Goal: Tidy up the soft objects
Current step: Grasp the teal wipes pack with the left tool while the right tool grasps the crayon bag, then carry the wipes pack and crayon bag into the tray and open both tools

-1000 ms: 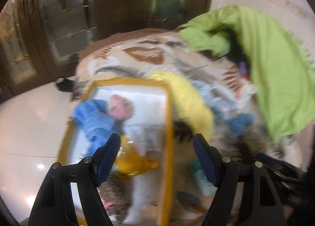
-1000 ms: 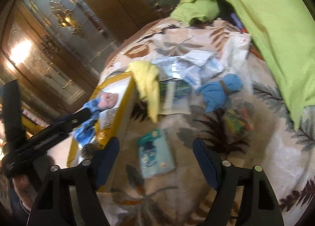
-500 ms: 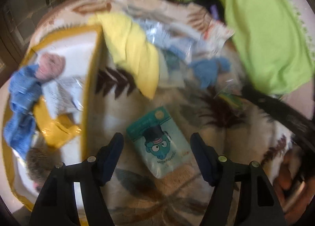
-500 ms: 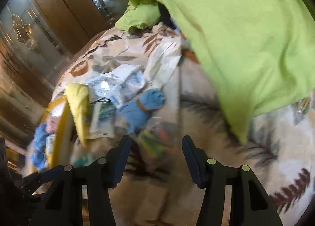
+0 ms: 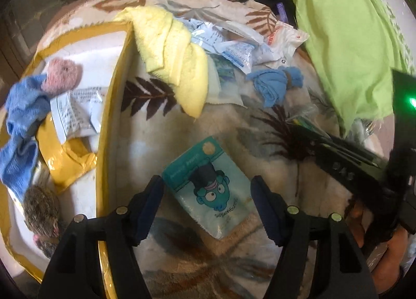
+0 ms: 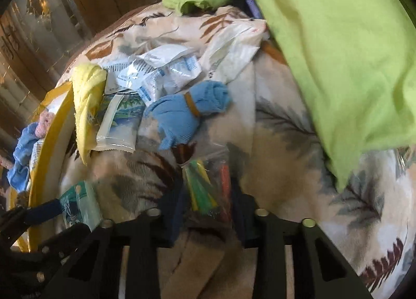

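A teal cartoon pouch lies on the leaf-print blanket. My left gripper is open, with a finger on each side of the pouch. My right gripper is narrowly open around a clear bag of coloured sticks; the jaws sit at the bag's sides. A rolled blue cloth, a yellow towel and several white packets lie beyond. The pouch also shows in the right wrist view.
A yellow-rimmed white bin at the left holds a blue cloth, a pink plush, a packet, a yellow bag and a brown plush. A green sheet covers the right. Wooden glass doors stand behind.
My left gripper swung from over the bin to the blanket and came down around the teal pouch. My right gripper moved right and down onto the bag of sticks and narrowed.
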